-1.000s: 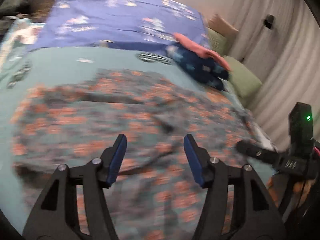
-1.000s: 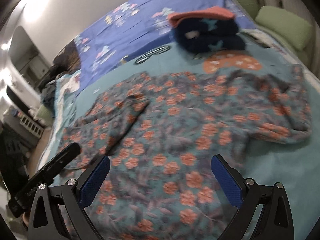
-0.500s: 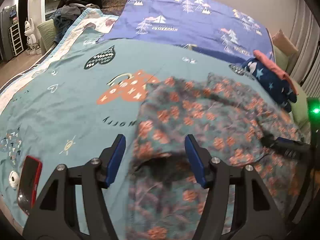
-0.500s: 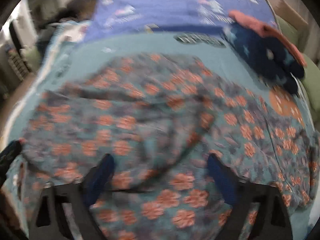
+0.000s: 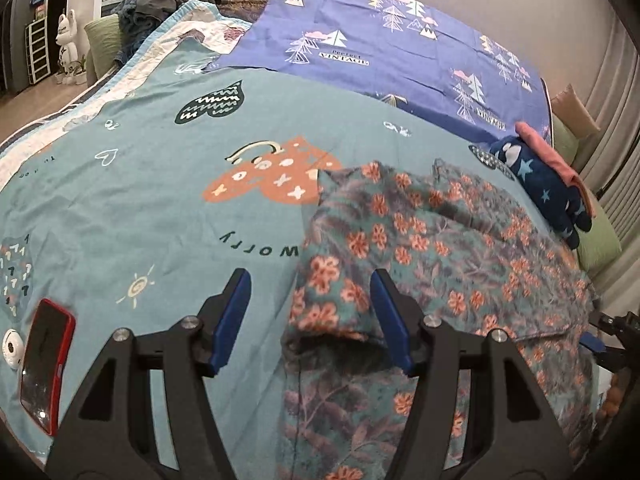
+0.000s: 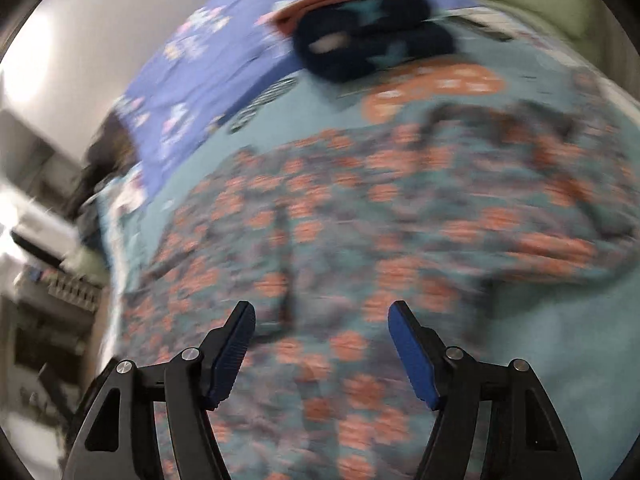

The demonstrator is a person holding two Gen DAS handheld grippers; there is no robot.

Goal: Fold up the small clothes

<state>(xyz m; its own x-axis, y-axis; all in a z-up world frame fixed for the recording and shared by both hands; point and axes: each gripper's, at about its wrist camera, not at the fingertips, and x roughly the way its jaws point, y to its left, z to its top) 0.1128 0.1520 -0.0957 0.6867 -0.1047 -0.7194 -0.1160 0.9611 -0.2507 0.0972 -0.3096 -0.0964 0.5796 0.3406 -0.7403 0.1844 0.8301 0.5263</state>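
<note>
A teal garment with orange flowers lies spread and rumpled on the bed; it also fills the blurred right wrist view. My left gripper is open and empty, its jaws astride the garment's left edge, just above a dark fold. My right gripper is open and empty, hovering over the garment's near part. Its tip shows at the right edge of the left wrist view.
A folded navy star-print and coral pile sits at the bed's far right, also in the right wrist view. A red phone and a small white round object lie near the left edge. Green pillows lie right.
The left gripper has swung left to the garment's left edge and settled. The right gripper's view has swung across the garment and is still blurred. Both stay open.
</note>
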